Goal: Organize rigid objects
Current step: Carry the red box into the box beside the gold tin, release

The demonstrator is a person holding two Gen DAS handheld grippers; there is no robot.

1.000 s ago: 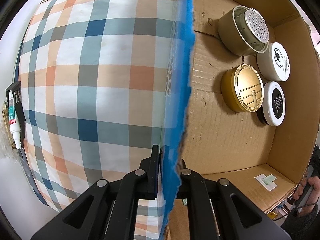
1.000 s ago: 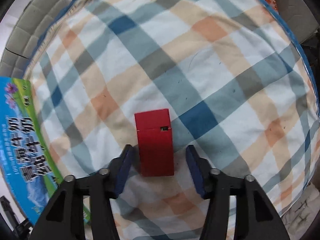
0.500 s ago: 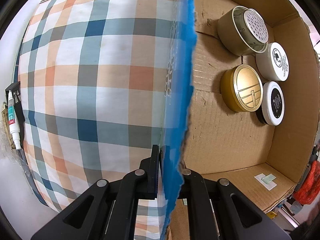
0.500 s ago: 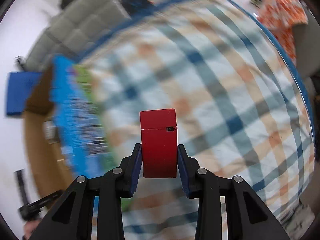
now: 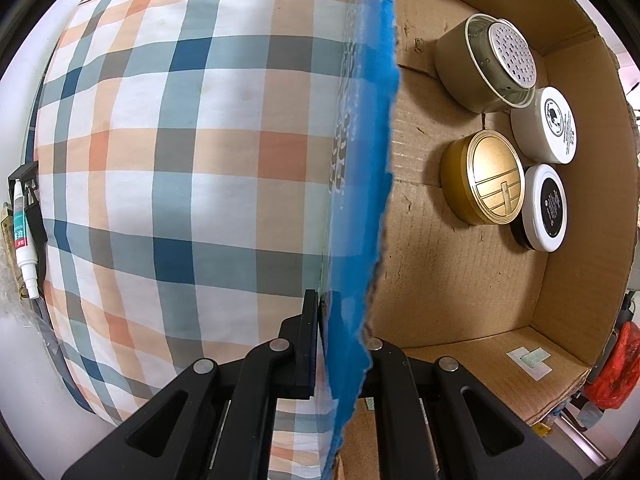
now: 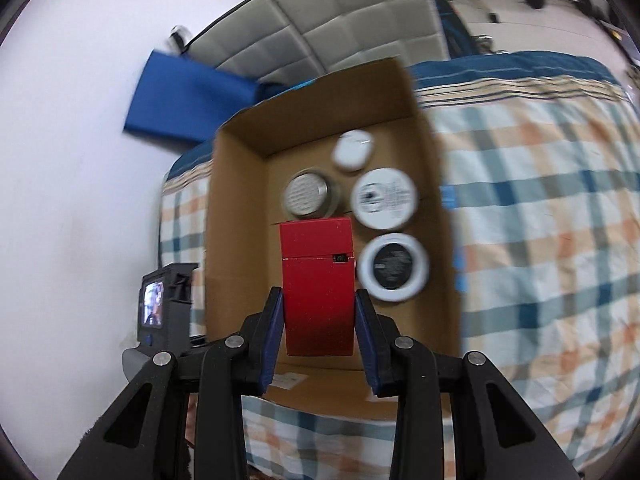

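Open brown cardboard box [image 6: 240, 216] w/ blue printed outer wall sits on plaid bedspread [image 5: 160, 160]. Round containers inside, counted across both views: 5, i.e. 1 perforated-top beige tin [image 5: 486, 66], 1 gold-lidded tin [image 5: 484, 178], 2 white jars [image 6: 386, 198] w/ printed lids, 1 small plain white jar [image 6: 354, 150]. 1 red rectangular box [image 6: 318, 286] is clamped in right gripper [image 6: 319, 322], held above box interior. Left gripper [image 5: 340, 344] pinches blue box wall, closed. Vs 1 s ago: red box lay on bedspread between open pads; now lifted, carried over box. Left unchanged.

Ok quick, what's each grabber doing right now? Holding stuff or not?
Left gripper: shut, pinching the blue-edged wall of the cardboard box.
Right gripper: shut on the red box, held above the cardboard box.
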